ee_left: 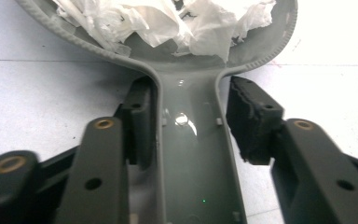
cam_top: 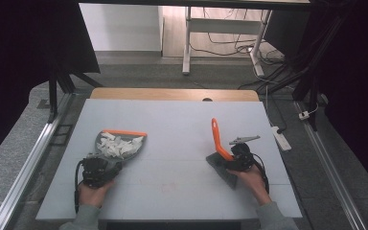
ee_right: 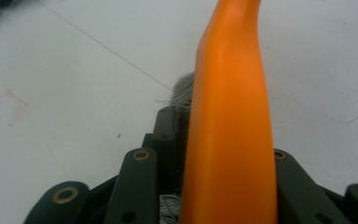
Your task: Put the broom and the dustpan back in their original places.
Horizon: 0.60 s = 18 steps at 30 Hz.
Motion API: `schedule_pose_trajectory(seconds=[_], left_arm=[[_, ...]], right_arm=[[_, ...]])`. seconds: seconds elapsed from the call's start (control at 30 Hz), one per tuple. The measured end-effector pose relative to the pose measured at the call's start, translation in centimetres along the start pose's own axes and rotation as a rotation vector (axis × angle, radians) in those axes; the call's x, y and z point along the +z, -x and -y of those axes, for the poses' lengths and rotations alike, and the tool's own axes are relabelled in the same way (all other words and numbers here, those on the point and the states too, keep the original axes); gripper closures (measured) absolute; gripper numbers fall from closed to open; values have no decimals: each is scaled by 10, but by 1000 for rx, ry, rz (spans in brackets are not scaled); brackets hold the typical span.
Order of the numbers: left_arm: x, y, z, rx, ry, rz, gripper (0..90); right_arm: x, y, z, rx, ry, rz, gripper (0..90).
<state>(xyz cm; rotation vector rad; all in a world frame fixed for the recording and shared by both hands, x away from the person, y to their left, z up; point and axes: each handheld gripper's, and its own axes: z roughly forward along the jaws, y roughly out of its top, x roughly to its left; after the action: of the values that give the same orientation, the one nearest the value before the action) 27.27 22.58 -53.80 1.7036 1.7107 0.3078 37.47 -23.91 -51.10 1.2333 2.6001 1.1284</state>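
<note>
High view shows a pale grey table [cam_top: 172,124], with a grey plastic dustpan with an orange lip [cam_top: 120,143] at its left, full of crumpled white paper scraps [cam_top: 115,145]. The left gripper [cam_top: 98,168] straddles the pan's handle; in the left gripper view one pad [ee_left: 140,121] touches the handle, the other [ee_left: 249,119] stands just clear, so the grip looks released. The right gripper [cam_top: 237,158] has its jaws spread around an orange-handled brush with grey bristles [cam_top: 219,143], near the table's right edge. Sweeping seems finished; setting both tools down comes next. Open table lies between them.
</note>
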Motion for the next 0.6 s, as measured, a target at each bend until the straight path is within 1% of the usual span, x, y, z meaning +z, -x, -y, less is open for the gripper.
schedule_pose_trajectory(seconds=[0.1, 0.13, 0.2, 0.27, 0.47, 0.6], left_arm=[[-1, 0, 0, 6, 3, 7, 415], [-1, 0, 0, 7, 3, 9, 395], [-1, 0, 0, 18, 2, 9, 358], [-2, 1, 0, 30, 4, 8, 329], [-6, 4, 0, 58, 15, 11, 266], [-9, 4, 0, 69, 23, 5, 227]], right_arm=[[1, 0, -1, -21, -10, 24, 631], [1, 0, -1, -27, -11, 39, 608], [0, 1, -2, -31, -17, 54, 583], [0, 3, -2, -23, -17, 50, 567], [1, 7, -4, -7, -31, 80, 474], [1, 10, -5, 20, -32, 97, 420]])
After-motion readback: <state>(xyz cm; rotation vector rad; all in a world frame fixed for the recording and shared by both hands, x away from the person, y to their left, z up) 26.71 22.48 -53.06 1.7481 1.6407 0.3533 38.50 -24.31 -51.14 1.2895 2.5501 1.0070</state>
